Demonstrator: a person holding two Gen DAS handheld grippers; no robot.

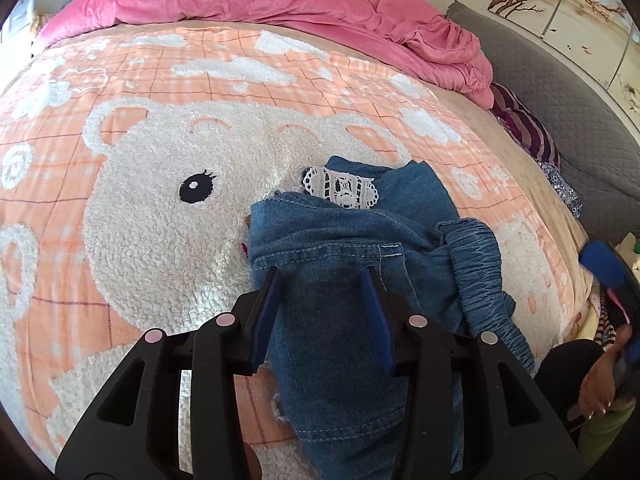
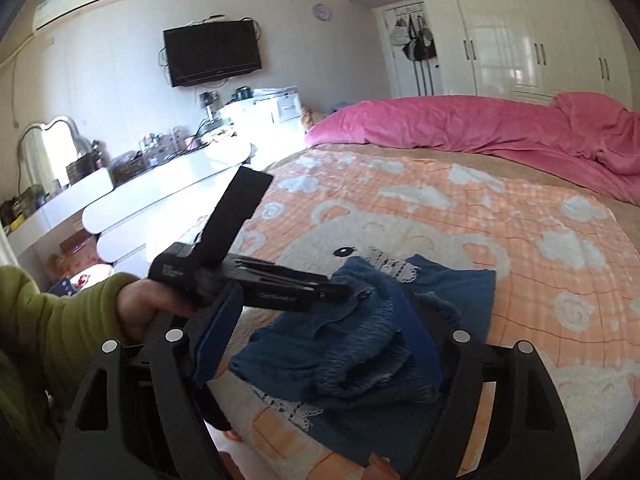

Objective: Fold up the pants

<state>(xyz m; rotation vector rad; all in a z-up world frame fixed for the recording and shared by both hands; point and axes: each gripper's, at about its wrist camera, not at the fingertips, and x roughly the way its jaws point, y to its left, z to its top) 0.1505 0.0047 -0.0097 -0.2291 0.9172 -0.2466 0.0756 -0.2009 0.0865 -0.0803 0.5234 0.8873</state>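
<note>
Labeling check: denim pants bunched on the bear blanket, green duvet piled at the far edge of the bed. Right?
Not quite: the duvet is pink, not green, as both wrist views show. The rest holds: the denim pants lie bunched on the bear blanket, with the duvet piled at the bed's far edge.

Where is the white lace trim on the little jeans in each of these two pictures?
Left wrist view: the lace trim sits just above centre, at the far top edge of the jeans.
Right wrist view: it peeks out mid-frame, at the far edge of the jeans.
Shared landmark: the bear's black eye, left of the lace.
</note>
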